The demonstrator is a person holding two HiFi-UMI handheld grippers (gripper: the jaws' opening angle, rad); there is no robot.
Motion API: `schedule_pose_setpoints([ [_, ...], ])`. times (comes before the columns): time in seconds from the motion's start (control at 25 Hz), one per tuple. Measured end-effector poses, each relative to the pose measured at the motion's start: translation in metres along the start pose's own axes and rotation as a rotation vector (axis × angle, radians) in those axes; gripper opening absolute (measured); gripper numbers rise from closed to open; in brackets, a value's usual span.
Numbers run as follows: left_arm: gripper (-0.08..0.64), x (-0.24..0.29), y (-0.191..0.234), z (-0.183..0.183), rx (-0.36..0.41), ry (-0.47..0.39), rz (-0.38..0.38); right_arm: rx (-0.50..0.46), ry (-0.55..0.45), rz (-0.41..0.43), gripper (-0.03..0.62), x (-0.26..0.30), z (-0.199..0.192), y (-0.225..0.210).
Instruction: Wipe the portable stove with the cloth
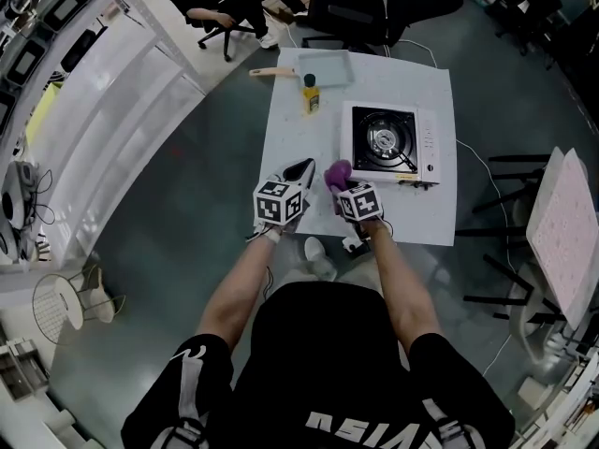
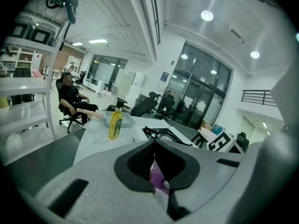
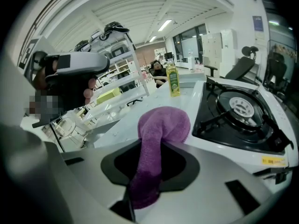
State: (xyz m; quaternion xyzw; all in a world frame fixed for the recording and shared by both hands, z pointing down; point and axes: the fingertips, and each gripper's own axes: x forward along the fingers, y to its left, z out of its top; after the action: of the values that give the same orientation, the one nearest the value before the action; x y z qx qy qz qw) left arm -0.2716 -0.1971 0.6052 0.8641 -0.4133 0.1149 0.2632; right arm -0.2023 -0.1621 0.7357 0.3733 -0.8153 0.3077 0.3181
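On a white table [image 1: 299, 148], the portable stove [image 1: 391, 141]: white casing, black well, round burner [image 3: 244, 105] in the middle under a black pan support.

Just off the stove's near left corner, the right gripper [image 1: 339, 181], jaws clamped on a purple cloth [image 1: 337, 169]. Seen along those jaws: cloth pinched between the dark pads [image 3: 117, 164], rising past the tips and folding over in a thick bunch towards the stove's white left edge. Touching that edge or only just beside it: impossible to tell.

Further left of the stove, beside the right gripper, the left gripper [image 1: 302, 170], pointed the same way across the table. Jaws together at the tips, clamped on nothing. Only a sliver of purple showing through the slit behind the tips.

Beyond the stove's far left corner, upright, a yellow bottle [image 1: 310, 94] with a dark cap. Just past the bottle, still further from the stove, a pale blue tray [image 1: 325, 66] at the table's far edge.

Well beyond the stove, off the table, a seated person [image 1: 225, 3] on an office chair.
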Motion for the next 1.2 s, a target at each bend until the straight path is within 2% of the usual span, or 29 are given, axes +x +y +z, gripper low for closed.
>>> schedule_pose_setpoints([
  [0.2,0.009,0.002,0.009,0.003,0.005,0.007,0.005,0.070,0.000,-0.027,0.098,0.009,0.010,-0.009],
  [0.52,0.009,0.013,0.028,0.011,-0.002,0.013,0.013,0.130,0.003,-0.066,0.098,0.023,0.037,-0.022],
  [0.8,0.009,0.035,0.044,0.022,-0.011,0.023,-0.007,0.179,0.022,-0.094,0.098,0.040,0.061,-0.035],
  [1.2,0.009,0.060,0.072,0.041,-0.011,0.028,-0.026,0.301,-0.012,-0.131,0.098,0.059,0.109,-0.059],
])
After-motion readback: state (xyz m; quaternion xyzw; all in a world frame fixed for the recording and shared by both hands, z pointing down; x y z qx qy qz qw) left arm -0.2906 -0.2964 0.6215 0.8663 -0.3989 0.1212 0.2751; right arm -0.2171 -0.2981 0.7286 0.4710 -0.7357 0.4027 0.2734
